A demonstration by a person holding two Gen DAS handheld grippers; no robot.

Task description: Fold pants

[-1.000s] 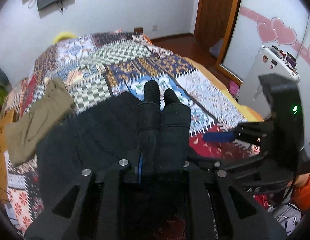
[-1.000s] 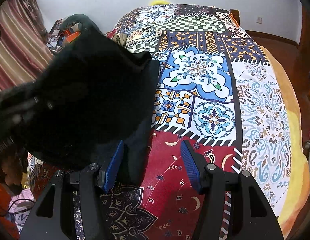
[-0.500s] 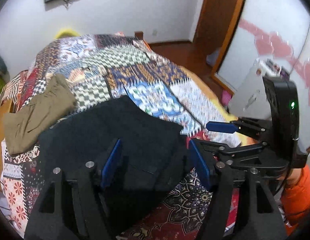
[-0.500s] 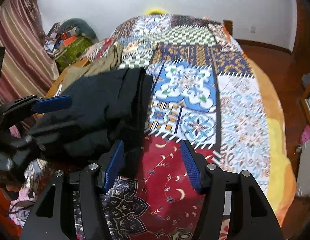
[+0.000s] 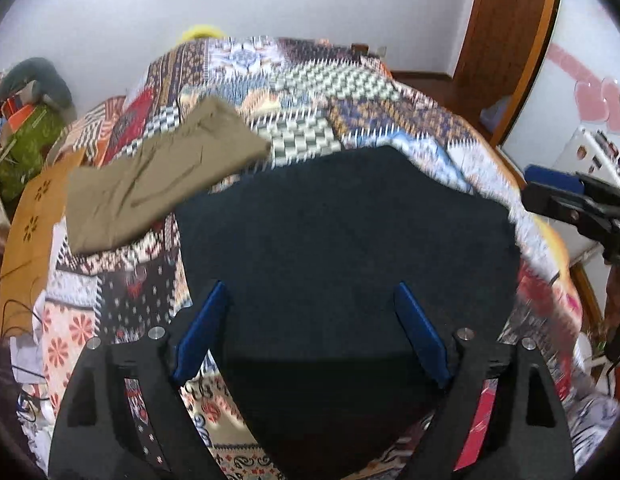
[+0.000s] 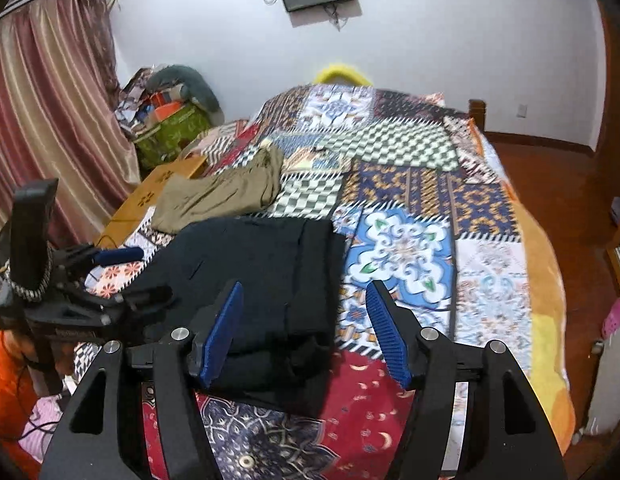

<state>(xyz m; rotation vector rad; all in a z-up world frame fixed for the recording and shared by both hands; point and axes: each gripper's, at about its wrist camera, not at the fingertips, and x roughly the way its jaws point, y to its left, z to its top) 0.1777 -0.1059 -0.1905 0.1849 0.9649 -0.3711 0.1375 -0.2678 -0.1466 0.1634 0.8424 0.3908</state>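
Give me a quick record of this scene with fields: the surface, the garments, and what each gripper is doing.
surface: bed with patchwork quilt
black pants: folded, lying flat on the quilt's near end
khaki pants: lying loose beyond the black pair, towards the quilt's left edge
left gripper: jaws opening, above the black pants, gripping nothing
right gripper: jaws opening, over the folded pile's right edge, pads clear of the cloth

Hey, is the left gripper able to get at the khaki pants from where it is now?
Probably yes. The khaki pants lie uncovered on the bed, beside the black pants; the left tongs are opening, holding nothing.
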